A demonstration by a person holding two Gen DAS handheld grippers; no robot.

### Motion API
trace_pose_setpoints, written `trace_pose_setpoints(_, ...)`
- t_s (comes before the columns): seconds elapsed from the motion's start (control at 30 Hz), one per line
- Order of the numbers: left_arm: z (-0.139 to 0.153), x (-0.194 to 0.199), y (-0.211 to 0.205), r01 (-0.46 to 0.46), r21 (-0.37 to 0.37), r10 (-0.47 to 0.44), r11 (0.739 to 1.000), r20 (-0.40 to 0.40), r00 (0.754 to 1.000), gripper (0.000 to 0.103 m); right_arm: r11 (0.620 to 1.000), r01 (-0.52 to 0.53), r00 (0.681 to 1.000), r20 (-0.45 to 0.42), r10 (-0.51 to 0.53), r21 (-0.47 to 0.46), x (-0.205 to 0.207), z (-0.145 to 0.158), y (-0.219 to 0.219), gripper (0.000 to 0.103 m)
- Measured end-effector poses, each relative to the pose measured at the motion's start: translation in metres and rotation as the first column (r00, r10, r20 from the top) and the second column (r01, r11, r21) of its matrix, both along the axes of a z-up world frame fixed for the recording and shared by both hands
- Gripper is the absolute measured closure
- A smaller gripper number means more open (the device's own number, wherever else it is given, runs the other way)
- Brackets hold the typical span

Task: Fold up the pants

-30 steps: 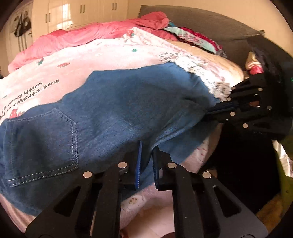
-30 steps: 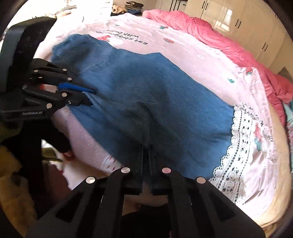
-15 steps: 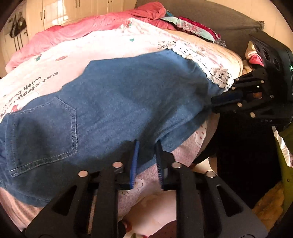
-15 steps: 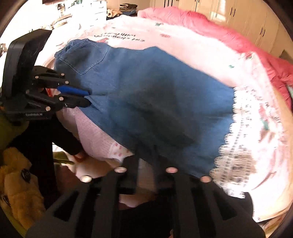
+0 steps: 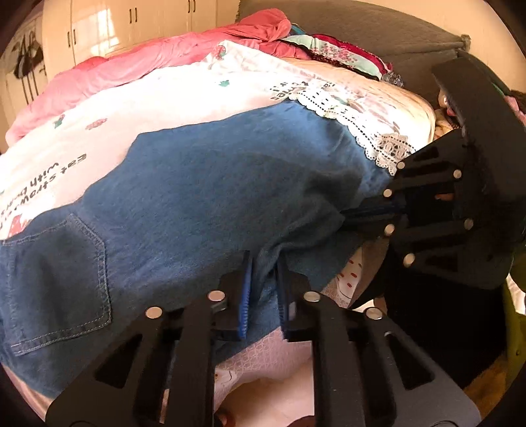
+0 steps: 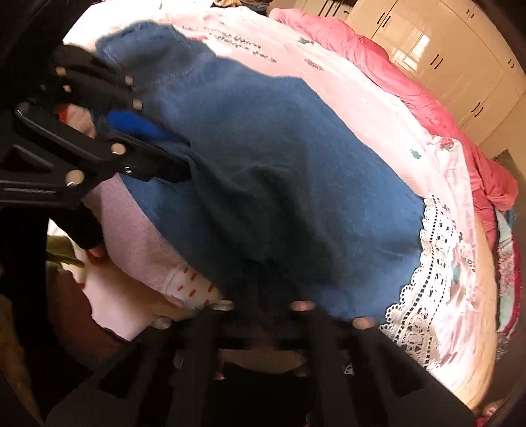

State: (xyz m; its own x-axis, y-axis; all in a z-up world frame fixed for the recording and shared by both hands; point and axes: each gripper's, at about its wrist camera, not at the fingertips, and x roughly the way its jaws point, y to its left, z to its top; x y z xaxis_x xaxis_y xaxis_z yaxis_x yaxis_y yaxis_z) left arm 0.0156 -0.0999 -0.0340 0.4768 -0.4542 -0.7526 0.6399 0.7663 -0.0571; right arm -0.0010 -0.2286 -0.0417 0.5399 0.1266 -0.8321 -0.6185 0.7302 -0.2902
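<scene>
Both your grippers are clamped on the near hem of the denim pants [image 5: 203, 203], which lie across the frame's middle on the bedspread [image 5: 184, 98]: the left gripper [image 5: 263, 289] having just re-closed on cloth, likewise the right gripper [image 5: 358, 213], probably to lift that edge over. The left view alone shows the back pocket [image 5: 59, 282]; the right view's own fingertips are blurred.

Pants [image 5: 203, 203] flat on the bedsheet [image 5: 184, 95], quilt [image 5: 131, 72] behind, wardrobe [image 5: 138, 26] beyond.

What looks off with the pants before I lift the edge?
The pants are bunched along the near edge between the left gripper and right gripper, and hang partly over the bedside. Nothing looks damaged.
</scene>
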Motion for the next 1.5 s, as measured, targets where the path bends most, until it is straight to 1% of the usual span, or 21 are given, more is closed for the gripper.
trace_pose_setpoints(0.13, 0.004, -0.008, 0.009, 0.042, -0.032, -0.043, 0.999, -0.045, 0.998, 0.099, 0.997, -0.028, 0.998, -0.054, 0.032, 0.075, -0.008, 0.016, -0.019, 0.1)
trace_pose_setpoints(0.2, -0.003, -0.011, 0.008, 0.058, -0.004, -0.058, 0.998, -0.058, 0.997, 0.099, 0.998, -0.035, 0.997, -0.073, 0.039, 0.055, -0.01, 0.011, -0.023, 0.1)
trace_pose_setpoints(0.33, -0.016, -0.008, 0.008, 0.051, 0.021, -0.049, 0.998, -0.092, 0.995, 0.099, 0.997, -0.008, 0.991, -0.133, 0.019, 0.079, -0.003, -0.005, -0.02, 0.099)
trace_pose_setpoints(0.5, -0.015, -0.011, 0.014, 0.063, 0.01, -0.061, 0.998, -0.104, 0.993, 0.097, 0.993, 0.013, 0.983, -0.181, 0.009, 0.118, -0.002, -0.006, -0.021, 0.089)
trace_pose_setpoints(0.6, -0.005, -0.016, 0.025, 0.062, -0.037, -0.065, 0.997, -0.094, 0.993, 0.093, 0.977, 0.02, 0.982, -0.188, 0.021, 0.214, -0.007, 0.011, -0.034, 0.087)
trace_pose_setpoints(0.67, 0.006, -0.018, 0.036, 0.037, -0.067, -0.042, 0.997, -0.074, 0.996, 0.084, 0.966, 0.034, 0.987, -0.158, 0.007, 0.256, -0.01, 0.025, -0.044, 0.081)
trace_pose_setpoints(0.7, 0.012, -0.017, 0.043, 0.013, -0.083, -0.019, 0.996, -0.069, 0.997, 0.082, 0.96, 0.047, 0.989, -0.147, -0.006, 0.277, -0.009, 0.03, -0.049, 0.079)
trace_pose_setpoints(0.77, 0.018, -0.015, 0.053, -0.026, -0.088, 0.022, 0.996, -0.052, 0.998, 0.068, 0.947, 0.076, 0.992, -0.122, -0.039, 0.313, -0.006, 0.04, -0.056, 0.072)
trace_pose_setpoints(0.87, 0.025, -0.008, 0.074, -0.126, -0.087, 0.123, 0.988, -0.034, 0.992, 0.061, 0.932, 0.13, 0.989, -0.115, -0.096, 0.34, 0.003, 0.044, -0.064, 0.066)
trace_pose_setpoints(0.9, 0.026, -0.005, 0.082, -0.167, -0.086, 0.165, 0.982, -0.033, 0.986, 0.058, 0.929, 0.143, 0.987, -0.115, -0.11, 0.343, 0.005, 0.043, -0.066, 0.065)
trace_pose_setpoints(0.97, 0.026, 0.005, 0.1, -0.276, -0.093, 0.272, 0.957, -0.048, 0.961, 0.045, 0.92, 0.174, 0.982, -0.128, -0.137, 0.351, 0.012, 0.042, -0.068, 0.059)
trace_pose_setpoints(1.0, 0.025, 0.013, 0.116, -0.362, -0.088, 0.357, 0.928, -0.059, 0.932, 0.043, 0.918, 0.193, 0.979, -0.131, -0.156, 0.347, 0.017, 0.04, -0.069, 0.057)
trace_pose_setpoints(1.1, 0.019, 0.028, 0.149, -0.518, -0.04, 0.515, 0.855, -0.055, 0.855, 0.042, 0.912, 0.286, 0.956, -0.153, -0.251, 0.294, 0.035, 0.032, -0.076, 0.053)
trace_pose_setpoints(1.13, 0.018, 0.031, 0.159, -0.538, -0.056, 0.534, 0.841, -0.071, 0.843, 0.044, 0.907, 0.333, 0.94, -0.167, -0.298, 0.258, 0.042, 0.027, -0.082, 0.05)
trace_pose_setpoints(1.17, 0.017, 0.033, 0.173, -0.551, -0.105, 0.542, 0.828, -0.106, 0.834, 0.05, 0.901, 0.366, 0.925, -0.193, -0.326, 0.231, 0.047, 0.021, -0.087, 0.044)
trace_pose_setpoints(1.23, 0.016, 0.034, 0.192, -0.57, -0.164, 0.552, 0.805, -0.148, 0.821, 0.062, 0.893, 0.399, 0.904, -0.253, -0.345, 0.209, 0.052, 0.01, -0.099, 0.044)
trace_pose_setpoints(1.27, 0.013, 0.036, 0.201, -0.58, -0.188, 0.553, 0.792, -0.179, 0.814, 0.069, 0.892, 0.395, 0.906, -0.252, -0.34, 0.218, 0.052, 0.009, -0.102, 0.044)
trace_pose_setpoints(1.33, 0.01, 0.037, 0.209, -0.594, -0.215, 0.557, 0.775, -0.209, 0.803, 0.073, 0.892, 0.395, 0.906, -0.253, -0.338, 0.221, 0.05, 0.008, -0.105, 0.044)
trace_pose_setpoints(1.43, 0.01, 0.036, 0.201, -0.59, -0.192, 0.559, 0.785, -0.195, 0.806, 0.071, 0.887, 0.407, 0.902, -0.247, -0.353, 0.218, 0.052, 0.007, -0.104, 0.043)
trace_pose_setpoints(1.47, 0.012, 0.034, 0.199, -0.58, -0.184, 0.552, 0.794, -0.18, 0.814, 0.062, 0.889, 0.405, 0.904, -0.243, -0.353, 0.215, 0.052, 0.007, -0.102, 0.041)
trace_pose_setpoints(1.5, 0.015, 0.031, 0.192, -0.565, -0.182, 0.541, 0.805, -0.169, 0.824, 0.057, 0.889, 0.401, 0.906, -0.24, -0.349, 0.223, 0.05, 0.006, -0.098, 0.036)
